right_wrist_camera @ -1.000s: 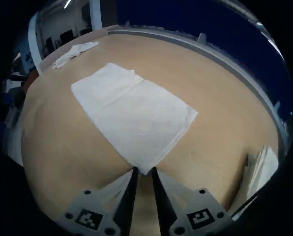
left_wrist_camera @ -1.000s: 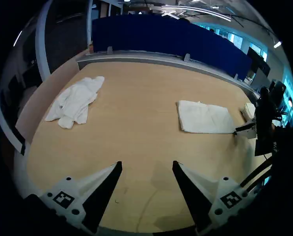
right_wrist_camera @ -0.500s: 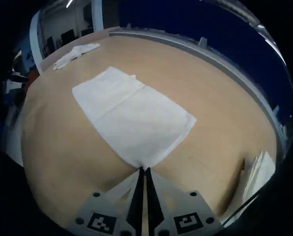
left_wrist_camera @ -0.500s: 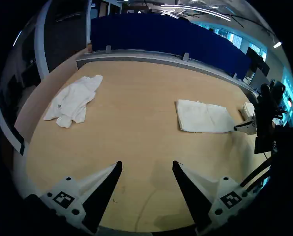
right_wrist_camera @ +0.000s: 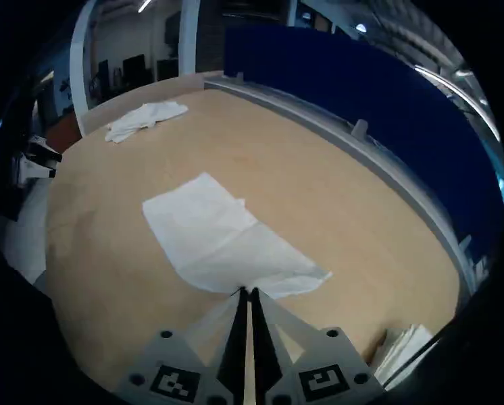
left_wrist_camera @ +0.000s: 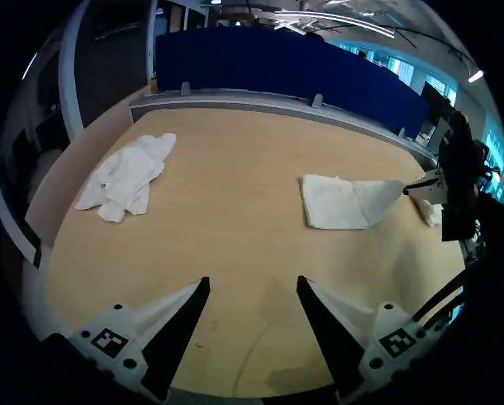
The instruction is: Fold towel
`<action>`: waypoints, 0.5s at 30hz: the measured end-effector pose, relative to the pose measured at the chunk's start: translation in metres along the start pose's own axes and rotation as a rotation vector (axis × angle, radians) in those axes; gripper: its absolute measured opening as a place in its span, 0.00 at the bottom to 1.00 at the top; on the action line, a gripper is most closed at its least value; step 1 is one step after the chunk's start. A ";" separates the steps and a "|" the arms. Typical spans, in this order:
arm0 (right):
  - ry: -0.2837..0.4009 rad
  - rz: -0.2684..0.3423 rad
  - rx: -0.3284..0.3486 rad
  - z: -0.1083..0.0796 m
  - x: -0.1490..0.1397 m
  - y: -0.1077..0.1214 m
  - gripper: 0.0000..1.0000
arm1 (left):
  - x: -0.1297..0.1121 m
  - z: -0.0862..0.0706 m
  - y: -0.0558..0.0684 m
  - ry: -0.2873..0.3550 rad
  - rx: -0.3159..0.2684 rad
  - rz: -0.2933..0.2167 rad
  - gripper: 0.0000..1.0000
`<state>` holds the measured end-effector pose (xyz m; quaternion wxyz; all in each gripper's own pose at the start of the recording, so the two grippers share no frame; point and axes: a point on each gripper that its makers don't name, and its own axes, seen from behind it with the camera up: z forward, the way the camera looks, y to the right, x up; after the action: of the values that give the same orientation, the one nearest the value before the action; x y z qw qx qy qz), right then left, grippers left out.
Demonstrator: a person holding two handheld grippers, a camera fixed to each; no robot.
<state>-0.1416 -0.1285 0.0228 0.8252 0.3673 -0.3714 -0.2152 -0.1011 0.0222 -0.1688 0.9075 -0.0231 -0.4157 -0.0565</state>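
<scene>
One wooden tabletop (left_wrist_camera: 252,169) carried every item and ran back to a grey rim. A blue partition (left_wrist_camera: 286,61) stood upright along that far rim.

1. Towel. The white towel (right_wrist_camera: 211,236) lay toward the right side of the tabletop as the left gripper view showed it. Most of the towel lay flat on the wood, with a fold line running across its middle. One corner was held clear of the tabletop, so the cloth sloped up from the flat part to that corner.

2. Crumpled cloth. A second white cloth, the crumpled cloth (left_wrist_camera: 127,175), lay in a loose heap near the far left corner of the tabletop, well apart from the towel.

3. Stack of folded cloths. A stack of folded cloths (right_wrist_camera: 404,341) sat at the right edge of the tabletop, near the towel but not touching it.

4. Right tongs. The right tongs (right_wrist_camera: 246,291) were pressed together on the raised corner of the towel, with both fingers pinching the cloth between their tips.

5. Left tongs. The left tongs (left_wrist_camera: 252,280) were spread wide and held nothing. They hovered above bare wood at the near edge of the tabletop, well apart from both the towel and the crumpled cloth.
</scene>
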 end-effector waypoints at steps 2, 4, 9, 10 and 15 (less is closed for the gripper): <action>0.012 -0.021 -0.002 -0.001 0.013 -0.001 0.04 | 0.001 -0.002 0.000 0.006 -0.004 0.000 0.95; 0.023 -0.039 0.000 -0.002 0.024 -0.004 0.04 | 0.002 -0.003 0.000 0.009 -0.007 0.000 0.95; 0.030 -0.072 0.008 0.000 0.040 -0.010 0.04 | 0.001 -0.007 -0.002 0.012 -0.012 0.000 0.95; 0.029 -0.077 0.010 0.001 0.042 -0.011 0.04 | 0.001 -0.008 -0.002 0.013 -0.013 -0.001 0.95; 0.039 -0.103 0.030 0.011 0.058 -0.025 0.04 | -0.001 -0.013 -0.003 0.015 -0.016 -0.003 0.95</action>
<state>-0.1155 -0.1857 0.0353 0.8145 0.4023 -0.3390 -0.2445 -0.0923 0.0180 -0.1784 0.9102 -0.0295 -0.4087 -0.0612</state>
